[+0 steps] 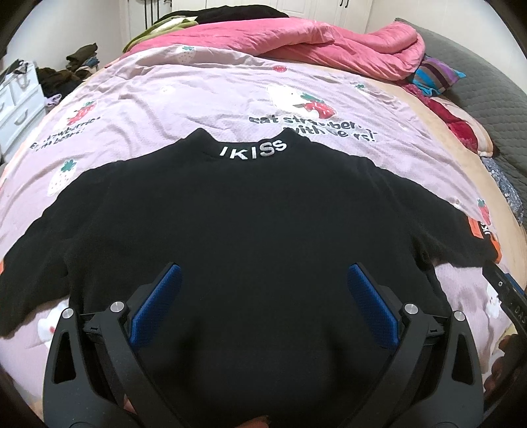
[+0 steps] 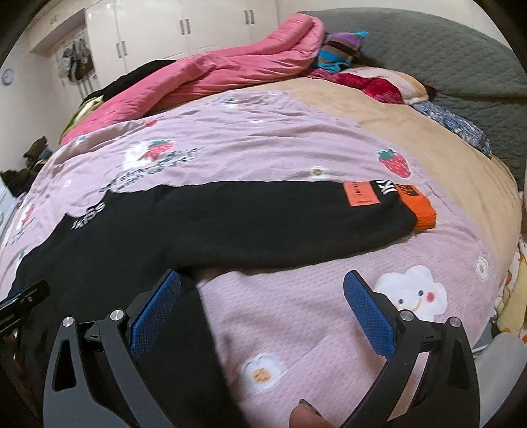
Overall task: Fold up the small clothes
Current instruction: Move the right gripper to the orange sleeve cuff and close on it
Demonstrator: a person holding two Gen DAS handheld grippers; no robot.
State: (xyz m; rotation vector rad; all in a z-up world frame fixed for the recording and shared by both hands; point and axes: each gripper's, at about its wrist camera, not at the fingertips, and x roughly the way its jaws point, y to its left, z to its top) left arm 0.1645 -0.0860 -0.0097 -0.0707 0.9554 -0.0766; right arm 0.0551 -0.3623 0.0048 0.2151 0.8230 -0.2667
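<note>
Both claws stand wide and hold nothing. One black sweater (image 1: pixel 250 210) lies flat, directly under and ahead of the left claw (image 1: pixel 263 280); the right claw (image 2: pixel 262 286) hovers over its side edge, one orange-cuffed sleeve (image 2: pixel 423 210) stretching ahead. Beneath is one lilac strawberry-print sheet (image 2: pixel 296 316) on the bed. Farther ahead lie one pink quilt (image 1: pixel 322 36), then white wardrobe doors (image 2: pixel 158 29).

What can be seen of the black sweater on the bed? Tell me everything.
The black sweater lies flat and unfolded on the pink strawberry-print bedsheet, sleeves spread to both sides. It looks like soft, thick knit. White lettering crosses the raised collar. The sleeve on the right carries an orange patch, white letters and an orange cuff. Both grippers hover near its lower part with jaws open, gripping nothing.
</note>
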